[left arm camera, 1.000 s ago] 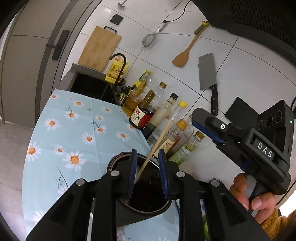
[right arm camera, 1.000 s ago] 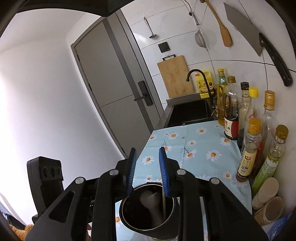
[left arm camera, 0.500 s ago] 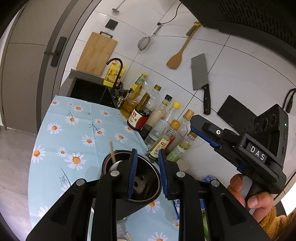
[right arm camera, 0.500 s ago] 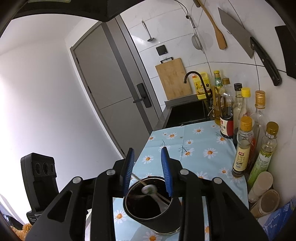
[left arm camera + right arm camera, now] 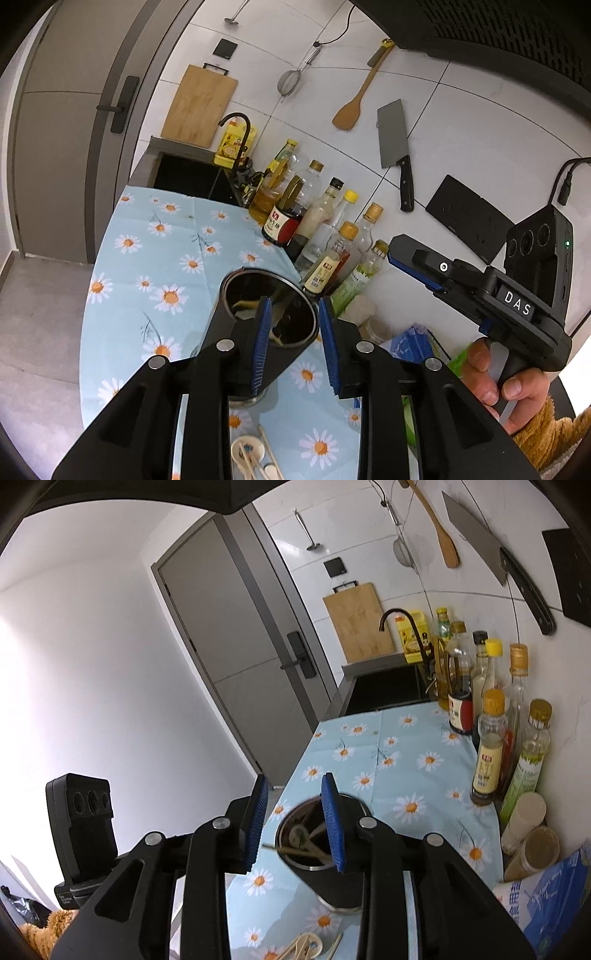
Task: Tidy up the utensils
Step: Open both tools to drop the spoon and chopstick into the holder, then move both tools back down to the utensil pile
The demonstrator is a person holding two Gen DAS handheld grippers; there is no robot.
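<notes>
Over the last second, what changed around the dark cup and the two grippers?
The chopstick that stood between the left gripper fingers was let go and now lies inside the cup with the other utensils. Both grippers drew back and up, jaws open and empty; the right gripper now sits left of the cup opening. The cup, bottles and the spoon and chopsticks on the cloth stayed put.

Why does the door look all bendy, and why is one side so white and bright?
Left wrist view: the fisheye lens bows the grey door and leaves dark corners; the picture is sharp. Right wrist view: the white wall is washed out by strong light at the left edge, the door frame curves too, and the dark round utensil holder looks slightly smeared.
</notes>
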